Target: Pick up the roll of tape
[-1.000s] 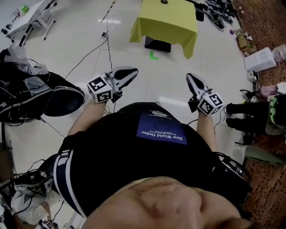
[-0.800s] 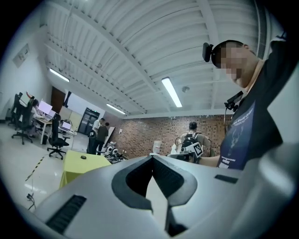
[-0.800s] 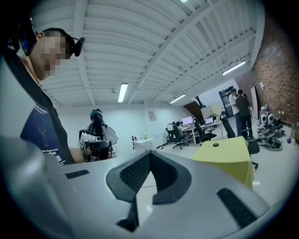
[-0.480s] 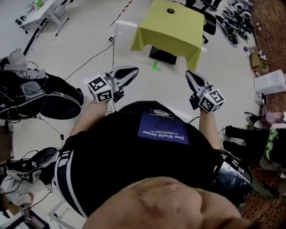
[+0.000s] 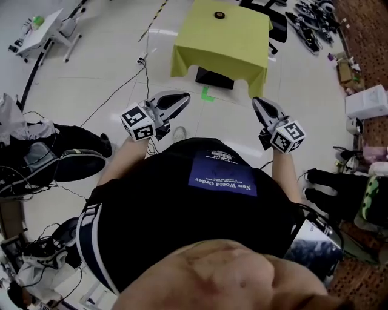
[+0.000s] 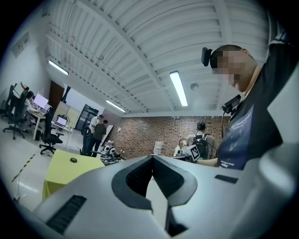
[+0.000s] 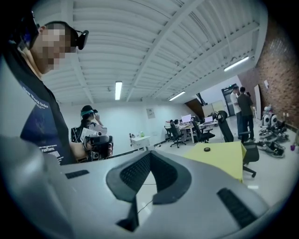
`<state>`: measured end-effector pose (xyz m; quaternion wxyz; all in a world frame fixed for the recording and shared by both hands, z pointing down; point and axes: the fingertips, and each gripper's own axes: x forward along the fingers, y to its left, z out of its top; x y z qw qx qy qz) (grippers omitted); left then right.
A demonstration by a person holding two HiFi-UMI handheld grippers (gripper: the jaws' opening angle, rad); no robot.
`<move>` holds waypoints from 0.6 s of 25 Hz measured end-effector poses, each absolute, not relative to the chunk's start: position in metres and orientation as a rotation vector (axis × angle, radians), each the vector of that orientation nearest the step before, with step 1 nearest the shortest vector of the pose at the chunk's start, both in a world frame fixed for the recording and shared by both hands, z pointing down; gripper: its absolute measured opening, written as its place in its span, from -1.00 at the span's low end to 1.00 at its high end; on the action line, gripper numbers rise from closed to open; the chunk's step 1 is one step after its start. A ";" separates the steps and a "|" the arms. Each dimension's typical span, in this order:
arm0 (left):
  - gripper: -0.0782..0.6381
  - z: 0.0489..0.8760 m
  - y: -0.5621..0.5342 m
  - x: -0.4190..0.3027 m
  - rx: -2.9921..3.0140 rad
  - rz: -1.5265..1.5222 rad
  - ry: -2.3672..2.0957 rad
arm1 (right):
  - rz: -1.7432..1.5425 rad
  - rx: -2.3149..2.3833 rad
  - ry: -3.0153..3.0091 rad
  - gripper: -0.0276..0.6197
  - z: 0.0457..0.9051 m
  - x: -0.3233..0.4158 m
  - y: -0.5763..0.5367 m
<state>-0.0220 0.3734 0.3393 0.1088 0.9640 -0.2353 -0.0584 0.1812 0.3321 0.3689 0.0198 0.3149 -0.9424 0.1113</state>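
Note:
The roll of tape (image 5: 219,15) is a small dark ring lying on a table draped in a yellow-green cloth (image 5: 224,42), some way ahead of me across the floor. It also shows as the tape (image 6: 73,160) at the left of the left gripper view and as the tape (image 7: 207,149) at the right of the right gripper view. My left gripper (image 5: 182,97) and right gripper (image 5: 257,102) are held level in front of the person's body, both pointing toward the table. The left gripper (image 6: 152,156) and the right gripper (image 7: 149,153) are shut, with nothing between the jaws.
Cables (image 5: 121,82) trail over the white floor. Dark bags (image 5: 54,154) lie at the left. A dark box (image 5: 214,77) sits under the table beside a green floor mark (image 5: 208,92). A white box (image 5: 368,101) and gear stand at the right. People and office chairs (image 6: 49,135) are farther back.
The table and tape have come closer and lower in the head view as the person walks toward them. The floor clutter has slid past. Both grippers keep their pose, shut.

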 end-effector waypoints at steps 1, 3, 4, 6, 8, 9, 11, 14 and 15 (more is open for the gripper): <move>-0.77 0.342 0.359 -0.026 2.838 -0.176 -0.676 | 0.339 0.986 -2.916 -0.96 0.369 0.176 0.320; -0.77 0.346 0.330 -0.036 2.854 -0.184 -0.638 | 0.311 1.016 -2.905 -0.96 0.367 0.166 0.294; -0.77 0.348 0.315 -0.041 2.868 -0.187 -0.613 | 0.292 1.040 -2.899 -0.95 0.365 0.161 0.280; -0.77 0.348 0.283 -0.056 2.898 -0.182 -0.563 | 0.269 1.106 -2.885 -0.95 0.358 0.149 0.252; -0.77 0.345 0.251 -0.078 2.916 -0.164 -0.528 | 0.277 1.150 -2.884 -0.96 0.351 0.128 0.224; -0.77 0.341 0.234 -0.089 2.923 -0.157 -0.514 | 0.280 1.157 -2.885 -0.96 0.348 0.116 0.210; -0.77 0.336 0.204 -0.106 2.932 -0.143 -0.490 | 0.280 1.167 -2.887 -0.96 0.342 0.097 0.181; -0.77 0.331 0.168 -0.123 2.937 -0.126 -0.458 | 0.277 1.182 -2.887 -0.95 0.336 0.076 0.145; -0.77 0.332 0.157 -0.129 2.935 -0.126 -0.457 | 0.278 1.177 -2.884 -0.96 0.337 0.069 0.135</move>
